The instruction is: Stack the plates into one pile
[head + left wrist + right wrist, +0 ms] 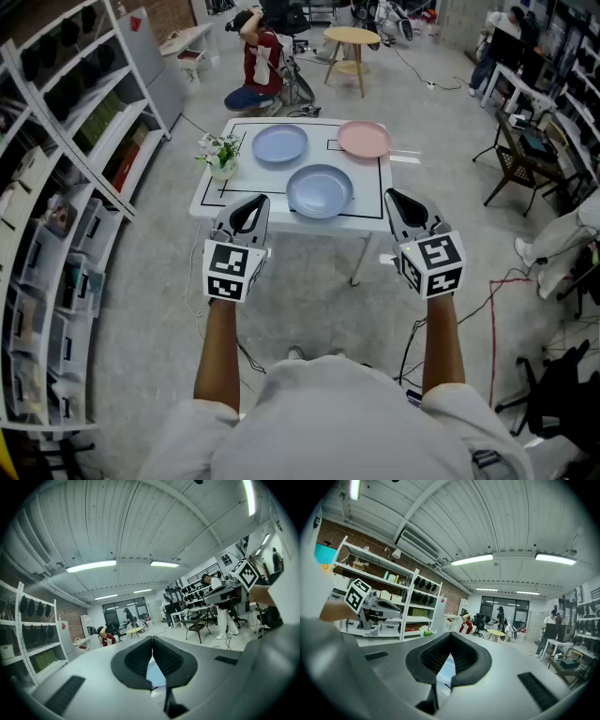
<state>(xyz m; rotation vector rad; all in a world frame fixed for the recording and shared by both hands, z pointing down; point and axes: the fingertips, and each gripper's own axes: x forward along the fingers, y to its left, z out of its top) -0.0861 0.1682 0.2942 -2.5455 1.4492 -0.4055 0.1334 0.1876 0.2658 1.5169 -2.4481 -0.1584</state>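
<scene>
Three plates lie apart on a white table (211,192) in the head view: a blue plate (279,143) at the back left, a pink plate (364,139) at the back right, and a deeper blue plate (320,190) near the front edge. My left gripper (249,203) hovers short of the table's front left, shut and empty. My right gripper (393,199) hovers at the front right, also shut and empty. In the left gripper view the jaws (152,641) meet, with a sliver of blue plate (154,672) below them. The right gripper view shows the same closed jaws (451,638).
A small potted plant (221,155) stands at the table's left edge. Shelving (66,178) runs along the left. A chair (516,155) and cables lie to the right. A person (257,58) crouches beyond the table, near a round wooden table (352,39).
</scene>
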